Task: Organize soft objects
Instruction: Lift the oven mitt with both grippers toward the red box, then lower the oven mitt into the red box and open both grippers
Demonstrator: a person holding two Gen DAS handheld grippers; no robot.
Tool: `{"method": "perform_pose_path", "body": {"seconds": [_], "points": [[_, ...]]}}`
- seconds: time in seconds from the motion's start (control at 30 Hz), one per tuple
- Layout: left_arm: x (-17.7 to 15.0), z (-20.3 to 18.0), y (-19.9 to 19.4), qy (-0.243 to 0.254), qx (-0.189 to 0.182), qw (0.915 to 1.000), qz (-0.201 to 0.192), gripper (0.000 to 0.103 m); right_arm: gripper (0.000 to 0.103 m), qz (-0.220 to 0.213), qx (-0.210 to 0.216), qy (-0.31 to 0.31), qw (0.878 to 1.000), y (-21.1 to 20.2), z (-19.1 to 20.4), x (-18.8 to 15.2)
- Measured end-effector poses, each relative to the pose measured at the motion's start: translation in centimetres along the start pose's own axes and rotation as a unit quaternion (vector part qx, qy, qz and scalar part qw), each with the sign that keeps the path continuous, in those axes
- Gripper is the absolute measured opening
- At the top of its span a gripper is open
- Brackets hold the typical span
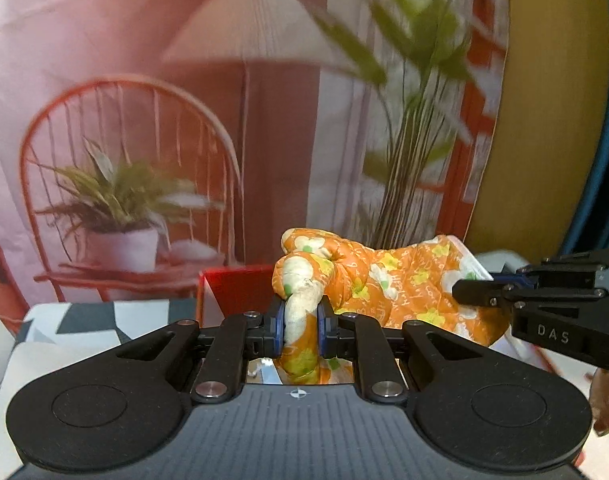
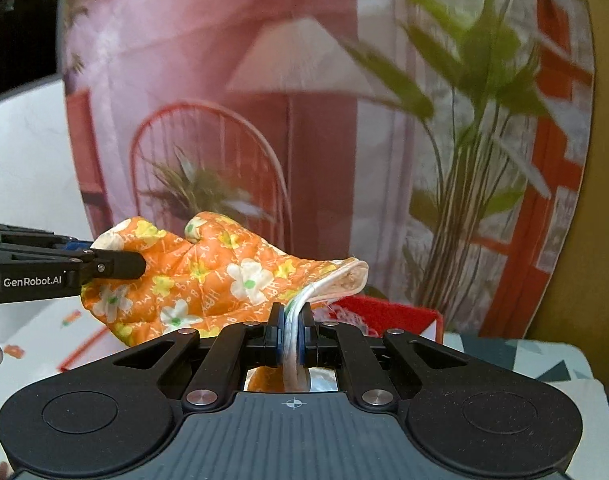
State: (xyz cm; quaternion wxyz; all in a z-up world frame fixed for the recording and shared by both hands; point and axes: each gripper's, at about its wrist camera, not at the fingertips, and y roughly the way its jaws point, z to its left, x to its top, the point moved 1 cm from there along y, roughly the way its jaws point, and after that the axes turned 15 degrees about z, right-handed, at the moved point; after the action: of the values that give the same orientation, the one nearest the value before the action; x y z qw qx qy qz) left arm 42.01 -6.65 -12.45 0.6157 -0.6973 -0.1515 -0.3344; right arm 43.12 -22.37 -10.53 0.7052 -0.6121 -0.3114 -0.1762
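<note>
Two grippers, one load: the quilted orange oven mitt with white and yellow flowers (image 1: pixel 388 280) hangs in the air between them. The left gripper (image 1: pixel 300 320) has its blue pads pinched narrow on the mitt's pale, worn thumb tip, while the right gripper (image 2: pixel 291 332) is nipped almost fully together on the white hanging loop and cuff edge at the mitt's other end.

In the right wrist view the mitt lies at ten o'clock from the fingers, and the red felt-lined box (image 2: pixel 388 312) sits just beyond, at one o'clock. In the left wrist view that box shows at eleven o'clock, behind the mitt. It looks the likely home for this item, though that is a judgement.

To do this carry well, both hands should travel together and keep the fabric lightly taut, then lower over the box before either grip lets go.

The count: one mitt, one red box, two grippers, and one printed backdrop of chair, lamp and plants (image 1: pixel 144 120).
</note>
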Motion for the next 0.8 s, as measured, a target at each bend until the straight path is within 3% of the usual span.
{"method": "perform_pose_path", "body": {"seconds": [0.2, 0.43, 0.57, 0.63, 0.7, 0.8], "points": [[1.4, 0.4, 5.3, 0.018, 0.006, 0.9956, 0.092, 0.017, 0.006, 0.069, 0.006, 0.018, 0.997, 5.1, -1.7, 0.7], [1.4, 0.6, 8.4, 0.044, 0.011, 0.9868, 0.156, 0.017, 0.006, 0.138, 0.016, 0.033, 0.990, 9.2, -2.0, 0.4], [1.3, 0.7, 8.8, 0.046, 0.008, 0.9847, 0.168, 0.021, 0.012, 0.151, 0.001, 0.046, 0.987, 9.8, -2.1, 0.3], [1.4, 0.8, 8.4, 0.045, 0.009, 0.9858, 0.162, 0.043, 0.020, 0.148, -0.003, 0.051, 0.988, 9.6, -2.2, 0.2], [1.4, 0.8, 7.5, 0.042, 0.009, 0.9883, 0.146, 0.055, 0.026, 0.144, -0.012, 0.049, 0.988, 9.2, -2.1, 0.1], [1.4, 0.8, 5.6, 0.041, 0.005, 0.9909, 0.128, 0.058, 0.040, 0.132, -0.025, 0.048, 0.990, 8.1, -2.1, -0.2]]}}
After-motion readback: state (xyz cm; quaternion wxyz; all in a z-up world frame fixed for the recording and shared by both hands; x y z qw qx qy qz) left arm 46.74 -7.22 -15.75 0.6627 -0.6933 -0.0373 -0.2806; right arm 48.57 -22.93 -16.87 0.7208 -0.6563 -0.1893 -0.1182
